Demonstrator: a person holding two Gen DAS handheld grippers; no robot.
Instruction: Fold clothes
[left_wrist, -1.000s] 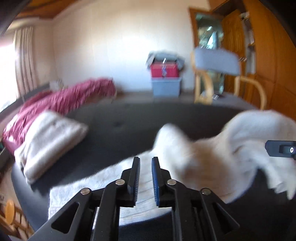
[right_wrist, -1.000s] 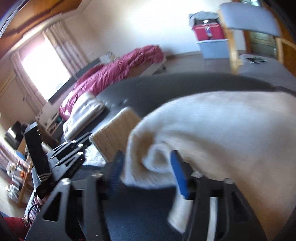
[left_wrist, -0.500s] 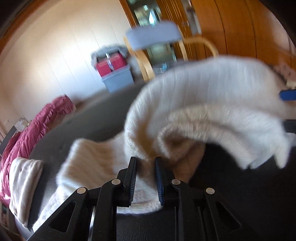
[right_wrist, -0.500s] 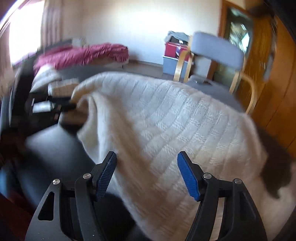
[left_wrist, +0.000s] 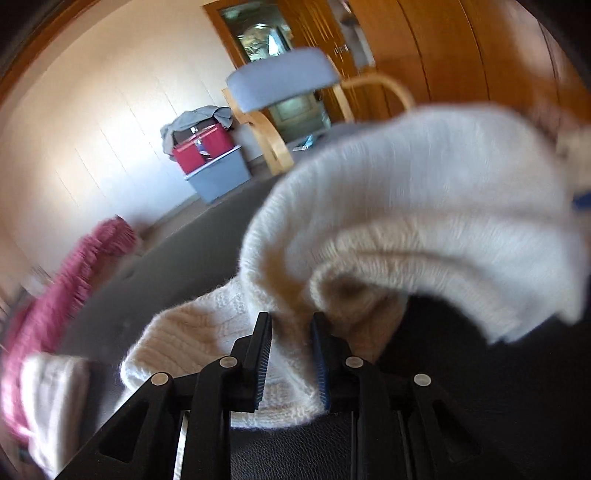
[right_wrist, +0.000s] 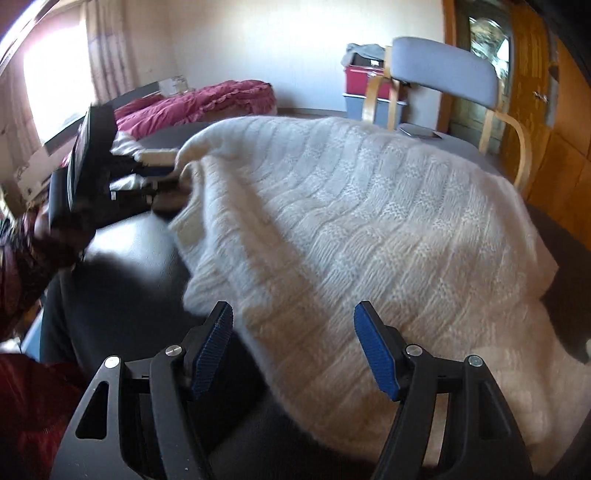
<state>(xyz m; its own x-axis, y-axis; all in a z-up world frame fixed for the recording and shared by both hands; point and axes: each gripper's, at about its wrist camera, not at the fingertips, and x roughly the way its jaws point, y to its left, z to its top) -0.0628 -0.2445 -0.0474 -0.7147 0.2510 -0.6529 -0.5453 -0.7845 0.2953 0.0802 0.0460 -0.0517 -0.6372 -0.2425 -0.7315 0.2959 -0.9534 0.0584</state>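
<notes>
Change: since a second ago the cream sweater (left_wrist: 424, 206) has flopped over into a mound ahead of my left gripper (left_wrist: 290, 354), whose jaws have just been opening.
Left view: my left gripper's narrow jaws straddle a knit fold, seemingly loose.
Right view: my right gripper (right_wrist: 293, 350) is released, jaws wide, sweater (right_wrist: 351, 221) draped just ahead on the dark table (right_wrist: 122, 273).

- A knitted sweater (right_wrist: 332, 206) lies heaped across a table (right_wrist: 122, 266).
- The left gripper (left_wrist: 290, 354) sits at its near edge, knit between the fingers.
- Behind the table stands a chair (right_wrist: 443, 74).
- Stacked storage boxes (right_wrist: 364, 92) sit by the wall beyond it.
- A bedspread (right_wrist: 195, 103) lies far left.
</notes>
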